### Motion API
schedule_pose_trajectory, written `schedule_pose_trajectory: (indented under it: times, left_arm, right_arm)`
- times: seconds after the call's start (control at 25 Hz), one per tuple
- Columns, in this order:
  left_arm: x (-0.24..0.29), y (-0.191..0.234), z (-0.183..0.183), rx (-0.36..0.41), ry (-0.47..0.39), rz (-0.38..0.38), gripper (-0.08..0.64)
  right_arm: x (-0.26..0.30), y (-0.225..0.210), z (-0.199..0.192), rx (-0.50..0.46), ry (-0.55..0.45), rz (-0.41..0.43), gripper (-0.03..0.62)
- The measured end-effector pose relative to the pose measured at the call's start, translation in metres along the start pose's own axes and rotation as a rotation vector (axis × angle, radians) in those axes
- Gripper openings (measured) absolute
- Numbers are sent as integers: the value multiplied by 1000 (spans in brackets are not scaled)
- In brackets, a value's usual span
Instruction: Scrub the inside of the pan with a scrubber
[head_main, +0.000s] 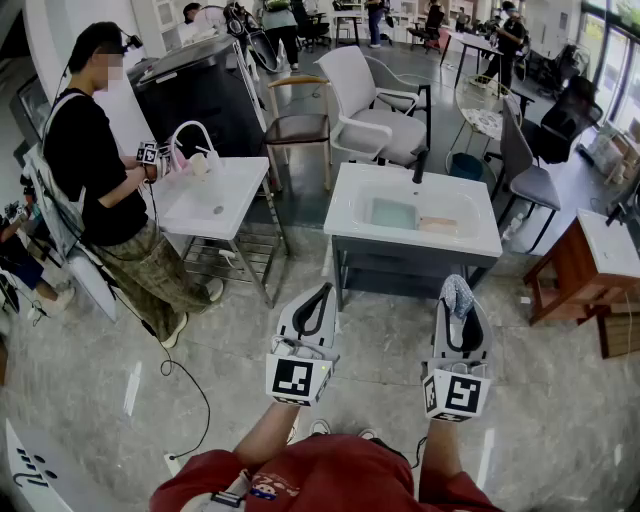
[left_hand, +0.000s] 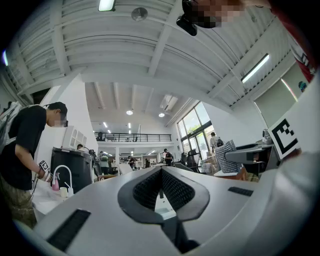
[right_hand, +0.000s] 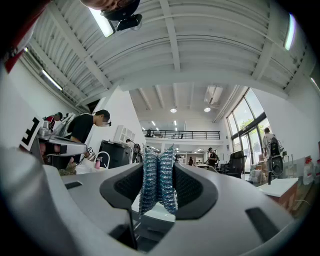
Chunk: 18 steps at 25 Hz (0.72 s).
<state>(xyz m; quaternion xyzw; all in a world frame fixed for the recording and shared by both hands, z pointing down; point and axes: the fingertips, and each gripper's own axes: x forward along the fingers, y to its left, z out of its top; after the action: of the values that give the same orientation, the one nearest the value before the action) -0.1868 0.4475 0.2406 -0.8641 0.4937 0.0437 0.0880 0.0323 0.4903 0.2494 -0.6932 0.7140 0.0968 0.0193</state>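
Across the tiled floor, the white sink table (head_main: 420, 244) stands well ahead of me with no pan I can make out, so scrubbing hasn't begun: my right claw (head_main: 458, 303) pinches the blue mesh scrubber (right_hand: 158, 177), and my left claw (head_main: 320, 296) is closed on nothing.

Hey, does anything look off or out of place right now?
Nothing spilled or broken. One oddity: the right gripper pinches the scrubber, yet no pan can be made out, and the sink stands apart ahead.
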Motion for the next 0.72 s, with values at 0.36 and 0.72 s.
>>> schedule_pose_trajectory:
  times: [0.36,0.72]
  left_arm:
    - [-3,-26,10,1,-10,3,8]
    - [-2,-65,3,21,17,15,8]
  right_arm:
    - [-9,-12,-3,13,0,13,189]
    - [-30,-41,-22,49,12,36,192]
